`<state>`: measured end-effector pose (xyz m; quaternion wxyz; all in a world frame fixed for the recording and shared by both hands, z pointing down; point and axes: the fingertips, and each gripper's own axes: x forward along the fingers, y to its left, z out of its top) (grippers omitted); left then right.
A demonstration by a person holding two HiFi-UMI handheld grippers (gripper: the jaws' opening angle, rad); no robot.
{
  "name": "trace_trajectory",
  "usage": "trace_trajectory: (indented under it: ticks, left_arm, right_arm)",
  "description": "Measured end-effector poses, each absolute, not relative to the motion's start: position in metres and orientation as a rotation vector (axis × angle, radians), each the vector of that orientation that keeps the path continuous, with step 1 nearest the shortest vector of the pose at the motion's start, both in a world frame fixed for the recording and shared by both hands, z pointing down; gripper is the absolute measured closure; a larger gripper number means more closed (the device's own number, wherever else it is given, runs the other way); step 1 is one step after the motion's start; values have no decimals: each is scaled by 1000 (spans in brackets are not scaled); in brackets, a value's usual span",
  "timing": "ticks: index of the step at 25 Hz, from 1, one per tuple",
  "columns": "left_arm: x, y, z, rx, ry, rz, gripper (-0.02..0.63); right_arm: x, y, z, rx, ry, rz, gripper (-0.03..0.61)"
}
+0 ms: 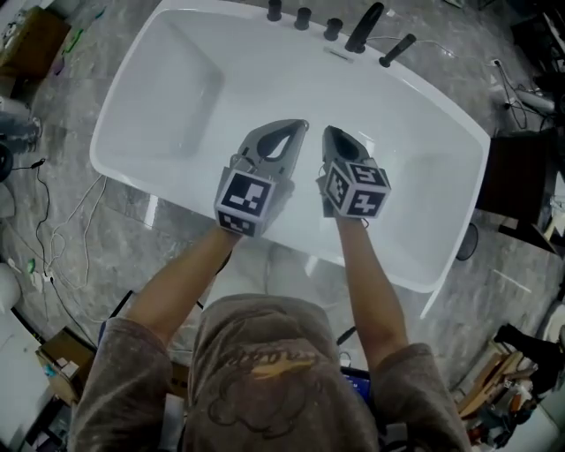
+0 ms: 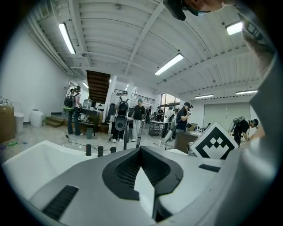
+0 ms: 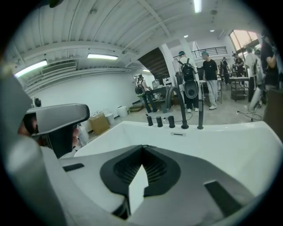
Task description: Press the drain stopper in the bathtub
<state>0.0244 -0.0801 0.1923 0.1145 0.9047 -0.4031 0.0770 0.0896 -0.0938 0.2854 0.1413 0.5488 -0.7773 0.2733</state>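
Bathtub (image 1: 168, 97) is lying white below me, with black taps (image 1: 303, 18) standing on its rim at 12 o'clock. I am holding the left gripper (image 1: 302, 126) and the right gripper (image 1: 328, 131) side by side over its middle. Both are keeping their jaws closed together on nothing. I cannot make out the drain stopper in any view.

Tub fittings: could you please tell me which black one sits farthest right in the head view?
The thin handle, right of the spout and the three knobs.
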Motion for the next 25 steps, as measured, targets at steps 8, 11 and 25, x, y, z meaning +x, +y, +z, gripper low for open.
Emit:
trace_trajectory:
  ticks: [8,11,25]
  left_arm:
    - [27,-37,127,2676,-1092,228,612]
    - [26,-23,110,2689,-1067,240,612]
    - [18,20,67,2736,-981,219,611]
  right_arm:
    - [73,-53,207,1534,-2344,759,580]
    - [65,-42,179,1506,-2391,726,580]
    - [51,8,104,1405,-2561,617,580]
